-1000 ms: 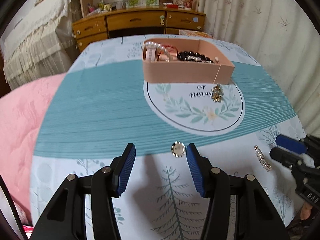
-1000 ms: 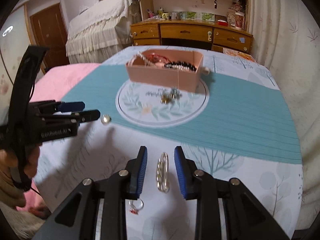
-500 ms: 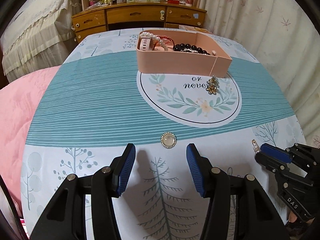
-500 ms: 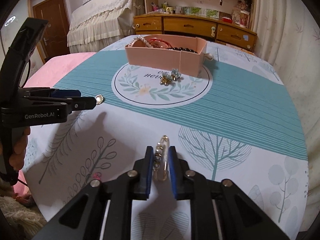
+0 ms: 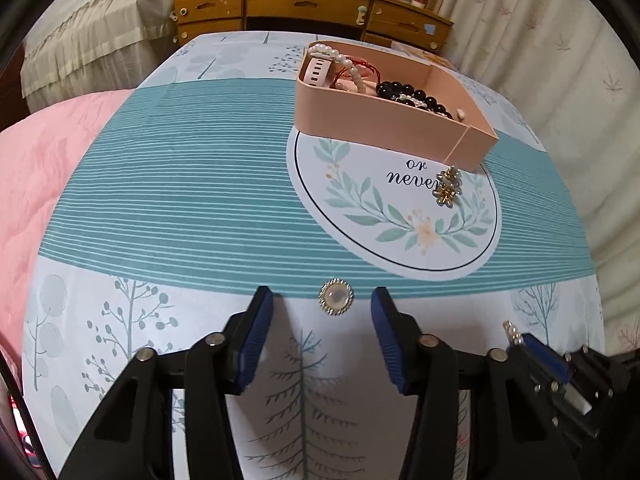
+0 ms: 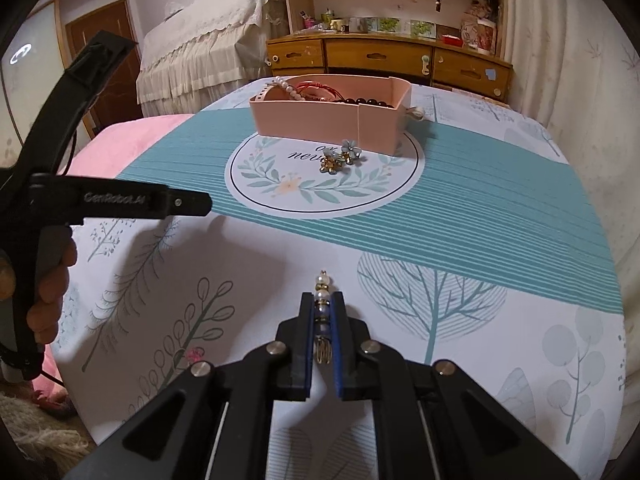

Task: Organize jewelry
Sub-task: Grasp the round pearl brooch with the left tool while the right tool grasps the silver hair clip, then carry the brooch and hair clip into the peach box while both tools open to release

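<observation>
Blue-padded right gripper (image 6: 323, 312) now closing on the pearl pin (image 6: 322, 300) — left gripper (image 5: 322, 312) open, narrowing around the brooch (image 5: 336, 297).

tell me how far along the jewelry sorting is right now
Done: the pink box already holds a pearl strand, red cord and black beads. In hand: the right gripper is closing on the beaded pin; the left gripper is closing around the round brooch, not yet touching it. Left: the flower earrings still lie on the tablecloth.
</observation>
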`<action>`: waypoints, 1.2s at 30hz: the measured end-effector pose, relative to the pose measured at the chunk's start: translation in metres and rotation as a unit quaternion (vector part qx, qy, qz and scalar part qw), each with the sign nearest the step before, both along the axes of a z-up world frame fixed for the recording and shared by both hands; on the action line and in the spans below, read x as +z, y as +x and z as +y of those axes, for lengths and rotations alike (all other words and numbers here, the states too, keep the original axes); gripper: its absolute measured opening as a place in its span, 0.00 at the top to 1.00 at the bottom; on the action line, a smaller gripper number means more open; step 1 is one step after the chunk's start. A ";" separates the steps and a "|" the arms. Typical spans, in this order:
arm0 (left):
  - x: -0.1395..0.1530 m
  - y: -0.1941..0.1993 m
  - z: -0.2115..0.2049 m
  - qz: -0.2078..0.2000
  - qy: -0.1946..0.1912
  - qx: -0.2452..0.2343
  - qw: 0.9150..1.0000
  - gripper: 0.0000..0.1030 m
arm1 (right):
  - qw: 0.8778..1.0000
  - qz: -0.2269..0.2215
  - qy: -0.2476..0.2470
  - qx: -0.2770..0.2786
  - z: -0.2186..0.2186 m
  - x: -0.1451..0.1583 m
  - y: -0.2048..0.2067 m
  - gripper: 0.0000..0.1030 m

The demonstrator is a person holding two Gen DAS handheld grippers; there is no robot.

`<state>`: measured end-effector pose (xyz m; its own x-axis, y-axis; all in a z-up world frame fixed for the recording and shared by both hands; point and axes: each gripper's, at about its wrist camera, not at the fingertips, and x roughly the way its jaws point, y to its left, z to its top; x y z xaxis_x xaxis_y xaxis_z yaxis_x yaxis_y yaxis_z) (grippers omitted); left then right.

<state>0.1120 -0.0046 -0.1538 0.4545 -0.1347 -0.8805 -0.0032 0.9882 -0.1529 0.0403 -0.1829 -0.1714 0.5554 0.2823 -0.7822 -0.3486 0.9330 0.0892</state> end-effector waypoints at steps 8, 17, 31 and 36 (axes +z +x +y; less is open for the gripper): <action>0.002 0.019 -0.013 0.046 0.022 0.016 0.999 0.64 | 0.998 0.017 0.054 -0.003 -0.013 -0.001 0.002 0.93; 0.004 0.037 -0.024 0.100 0.060 0.020 0.993 0.71 | 0.995 0.032 0.098 -0.007 -0.023 -0.003 0.006 0.93; 0.005 0.034 -0.022 0.092 0.048 0.019 0.994 0.84 | 0.992 0.045 0.116 -0.010 -0.027 -0.004 0.009 0.93; 0.008 0.029 -0.023 0.083 0.022 0.014 0.996 0.84 | 0.992 0.047 0.117 -0.011 -0.027 -0.001 0.010 0.93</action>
<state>0.1413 -0.0273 -0.1462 0.3057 -0.0843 -0.9484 -0.0525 0.9931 -0.1052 0.0504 -0.2095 -0.1722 0.4908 0.4506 -0.7457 -0.3074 0.8904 0.3357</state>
